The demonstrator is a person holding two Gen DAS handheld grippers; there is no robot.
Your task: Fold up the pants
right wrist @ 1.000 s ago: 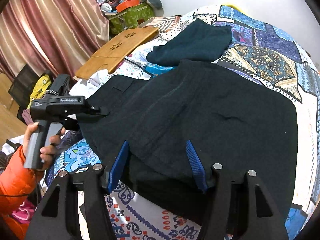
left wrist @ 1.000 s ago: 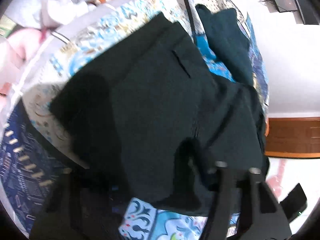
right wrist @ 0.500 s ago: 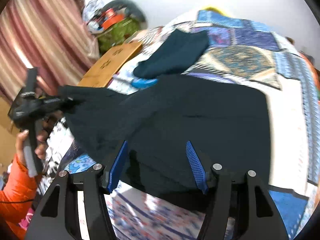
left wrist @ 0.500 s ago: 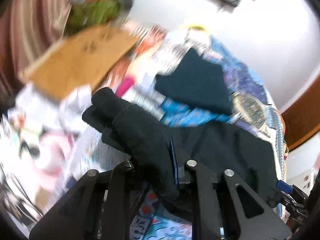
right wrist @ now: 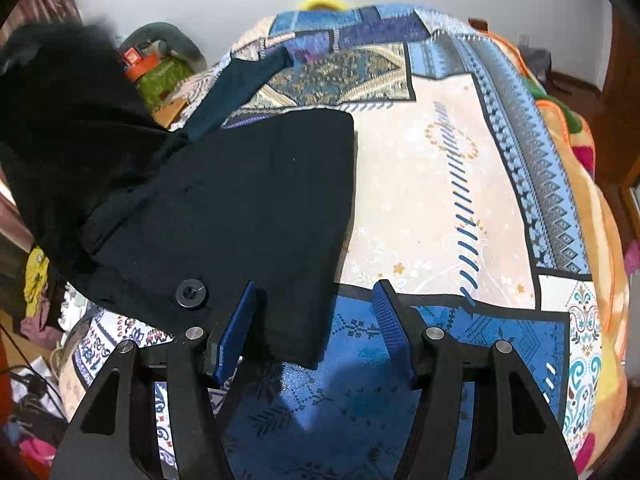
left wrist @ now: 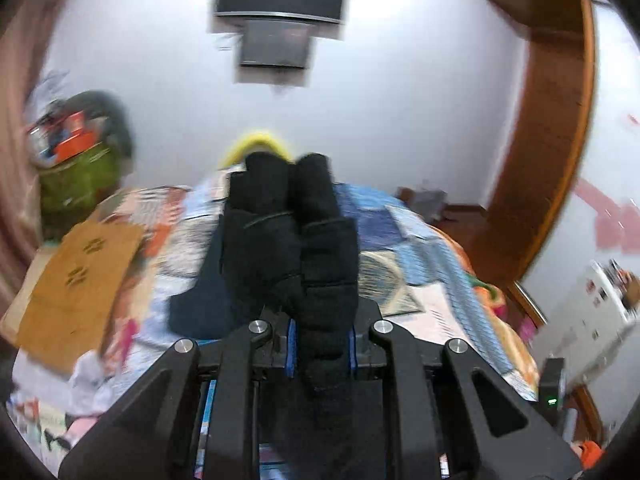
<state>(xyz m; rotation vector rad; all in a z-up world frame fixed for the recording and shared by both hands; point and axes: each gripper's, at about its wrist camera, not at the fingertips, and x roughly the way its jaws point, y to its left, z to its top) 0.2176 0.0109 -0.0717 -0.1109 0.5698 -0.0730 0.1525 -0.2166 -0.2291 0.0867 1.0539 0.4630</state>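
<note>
Black pants (right wrist: 224, 208) lie on the patterned bedspread (right wrist: 448, 184), with a button near the front edge. Their left part is lifted high at the upper left of the right wrist view. My left gripper (left wrist: 322, 344) is shut on a bunched fold of the black pants (left wrist: 296, 248), which stands up in front of the camera. My right gripper (right wrist: 316, 332) is open, its blue pads either side of the pants' lower corner, just above the bed.
A dark teal folded garment (right wrist: 240, 84) lies beyond the pants, also in the left wrist view (left wrist: 200, 304). A wooden lap table (left wrist: 80, 276) and a green basket of clutter (left wrist: 76, 176) stand left of the bed. A wooden door frame (left wrist: 552, 152) is at right.
My left gripper has closed on the pants' edge and lifted it up, swinging to face the far wall. My right gripper has moved right along the pants' front edge to their corner, still open.
</note>
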